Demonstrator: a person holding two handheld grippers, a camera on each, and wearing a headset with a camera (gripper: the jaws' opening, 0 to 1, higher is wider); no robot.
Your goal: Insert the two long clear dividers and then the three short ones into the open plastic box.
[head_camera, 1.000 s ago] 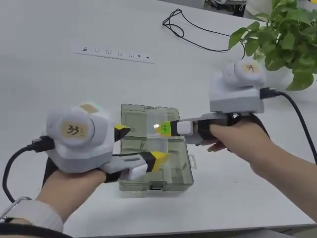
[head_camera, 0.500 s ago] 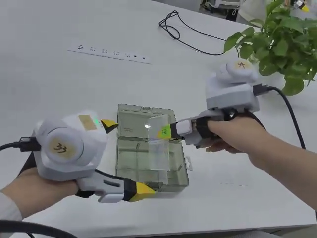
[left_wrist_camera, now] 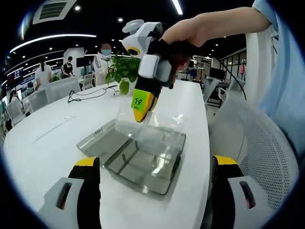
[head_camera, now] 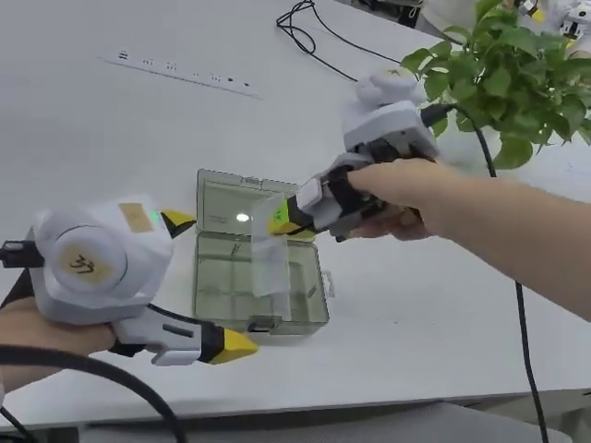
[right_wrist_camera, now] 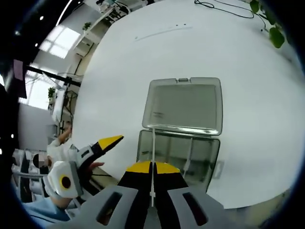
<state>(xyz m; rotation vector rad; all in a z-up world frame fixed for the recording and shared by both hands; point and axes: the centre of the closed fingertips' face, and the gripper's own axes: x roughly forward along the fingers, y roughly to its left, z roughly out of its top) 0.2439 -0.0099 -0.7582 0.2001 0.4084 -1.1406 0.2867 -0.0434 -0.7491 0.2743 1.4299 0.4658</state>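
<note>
Clear plastic is the thing to watch: a thin see-through plastic divider sheet (head_camera: 271, 265) hangs from the right gripper (head_camera: 282, 221) in the middle of the head view. That gripper's yellow-tipped fingers are pinched tight on the sheet's top edge. The sheet's bottom edge is down over the bottom half of the smoky grey see-through plastic box (head_camera: 199, 286). The box sits open on the white tabletop (head_camera: 416, 314), with its flat lid (head_camera: 231, 196) lying back behind it. I cannot tell if the sheet touches the box floor yet. The left gripper (head_camera: 211, 282) is at the lower left of the head view. Its fingers are wide apart and hold nothing, and they are near the box but not touching it that I can see. I think the step now is to push this sheet down into its place. To do it well, keep the sheet standing straight, line both ends up with the box walls, and press gently so it does not bend or pop out. The free gripper could hold the box so it does not slide. Inside the box, the right gripper view shows one pale strip (right_wrist_camera: 188, 158), maybe another divider standing there already. I see no other loose thing inside.
</note>
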